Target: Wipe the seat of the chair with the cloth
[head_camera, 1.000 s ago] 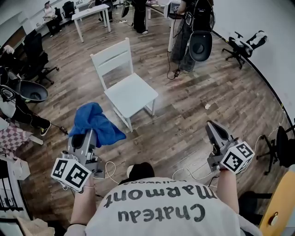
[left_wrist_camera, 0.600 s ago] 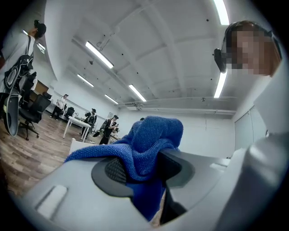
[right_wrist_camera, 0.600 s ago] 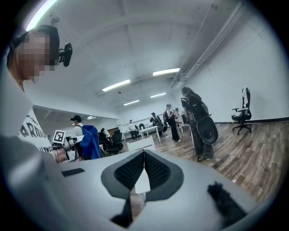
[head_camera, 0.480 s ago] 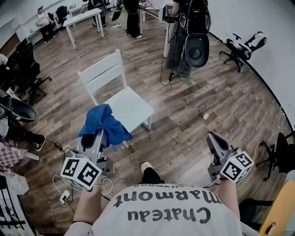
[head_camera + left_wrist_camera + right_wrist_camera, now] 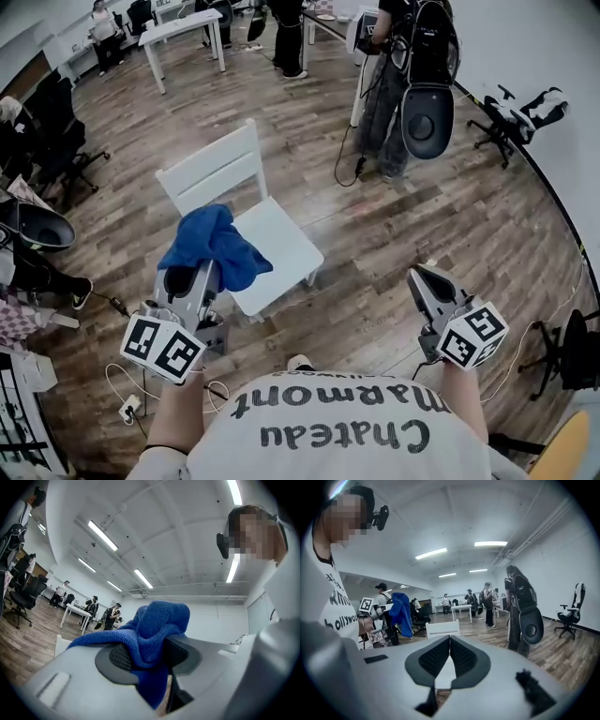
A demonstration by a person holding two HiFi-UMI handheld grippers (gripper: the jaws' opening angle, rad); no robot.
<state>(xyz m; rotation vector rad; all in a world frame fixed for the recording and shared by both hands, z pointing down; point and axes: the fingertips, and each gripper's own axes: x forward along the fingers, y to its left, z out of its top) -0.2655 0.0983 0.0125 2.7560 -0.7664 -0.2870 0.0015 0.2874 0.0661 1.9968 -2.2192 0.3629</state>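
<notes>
**Ana:** While the left gripper [image 5: 190, 279] pinches the blue cloth [image 5: 217, 244], where does the cloth sit?

**Ben:** It's bunched over the jaws, above the near left corner of the white chair [image 5: 208, 173]. I can't tell whether it touches the seat [image 5: 281, 246].

**Ana:** What could go wrong?

**Ben:** Only a fold looks caught, so a hard drag across the seat might tug it loose. The chair seems light, and a sideways shove may skid it along the wood floor [image 5: 394, 225].

**Ana:** And the right gripper [image 5: 422, 277]?

**Ben:** Its jaws are pressed together on nothing, well to the right of the chair, so it's too far off to steady it.
</notes>
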